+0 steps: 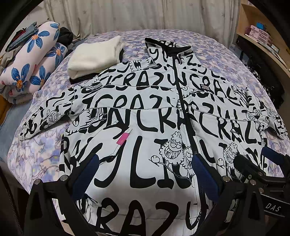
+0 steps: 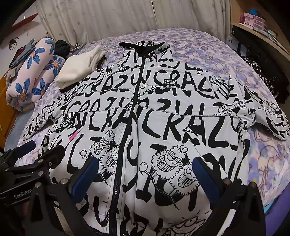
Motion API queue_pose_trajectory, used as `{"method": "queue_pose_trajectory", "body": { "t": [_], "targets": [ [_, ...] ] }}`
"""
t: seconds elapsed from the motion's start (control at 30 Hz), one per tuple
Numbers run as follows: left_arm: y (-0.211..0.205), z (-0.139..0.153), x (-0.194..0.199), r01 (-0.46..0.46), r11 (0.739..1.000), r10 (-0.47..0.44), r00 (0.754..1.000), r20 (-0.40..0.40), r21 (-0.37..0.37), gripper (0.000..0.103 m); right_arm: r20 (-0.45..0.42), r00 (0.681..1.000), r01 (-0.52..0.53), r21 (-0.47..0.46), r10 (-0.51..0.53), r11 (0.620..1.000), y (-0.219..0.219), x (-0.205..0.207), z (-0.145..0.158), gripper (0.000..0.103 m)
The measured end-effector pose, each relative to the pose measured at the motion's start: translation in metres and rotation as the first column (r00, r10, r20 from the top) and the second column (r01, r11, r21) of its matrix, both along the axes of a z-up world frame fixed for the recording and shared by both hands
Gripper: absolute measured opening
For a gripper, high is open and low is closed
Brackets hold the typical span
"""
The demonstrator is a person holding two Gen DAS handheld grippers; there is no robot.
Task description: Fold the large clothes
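Observation:
A large white jacket covered in black lettering and cartoon figures lies spread flat, front up, on the bed. Its black zip runs down the middle, the collar points away from me, and both sleeves stretch out to the sides. My left gripper hovers open over the jacket's lower left panel, blue-padded fingers wide apart with nothing between them. My right gripper hangs open over the lower right panel, just right of the zip. Each gripper shows at the edge of the other's view: the right gripper and the left gripper.
A folded white fleece lies on the bed by the jacket's left shoulder. Rolled floral bedding and dark clothes pile up at the far left. The purple floral bedspread lies under the jacket. Wooden shelves with boxes stand at right; curtains hang behind.

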State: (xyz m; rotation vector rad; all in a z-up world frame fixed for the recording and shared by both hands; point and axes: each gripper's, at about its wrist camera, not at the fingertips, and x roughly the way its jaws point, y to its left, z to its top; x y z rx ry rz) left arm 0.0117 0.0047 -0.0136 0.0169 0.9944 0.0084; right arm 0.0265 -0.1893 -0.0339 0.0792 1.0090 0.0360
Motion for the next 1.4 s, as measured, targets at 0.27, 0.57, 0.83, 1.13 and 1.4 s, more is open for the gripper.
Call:
{"method": "queue_pose_trajectory", "body": {
  "t": [0.27, 0.57, 0.83, 1.13, 1.4],
  "targets": [
    [-0.001, 0.003, 0.01, -0.003, 1.0, 0.003, 1.0, 0.0, 0.005, 0.101, -0.008, 1.0, 0.007, 0.041, -0.006, 0.999, -0.007, 0.007, -0.001, 0.103],
    [-0.006, 0.007, 0.016, 0.002, 1.0, -0.002, 1.0, 0.001, 0.009, 0.101, -0.018, 1.0, 0.01, 0.047, -0.009, 0.999, -0.009, 0.01, -0.001, 0.103],
    [-0.018, 0.014, 0.02, 0.022, 1.0, -0.022, 1.0, 0.019, 0.016, 0.101, -0.004, 1.0, 0.016, 0.055, -0.015, 0.998, -0.019, 0.011, 0.002, 0.103],
    [-0.04, 0.029, 0.027, 0.061, 0.998, -0.062, 0.997, 0.055, 0.022, 0.101, 0.04, 0.997, 0.057, 0.045, -0.058, 0.997, -0.045, 0.011, 0.017, 0.103],
    [-0.07, 0.051, 0.044, 0.118, 0.992, -0.121, 0.987, 0.11, 0.035, 0.101, 0.158, 0.98, 0.122, -0.015, -0.118, 0.992, -0.082, 0.01, 0.052, 0.103]
  ]
}}
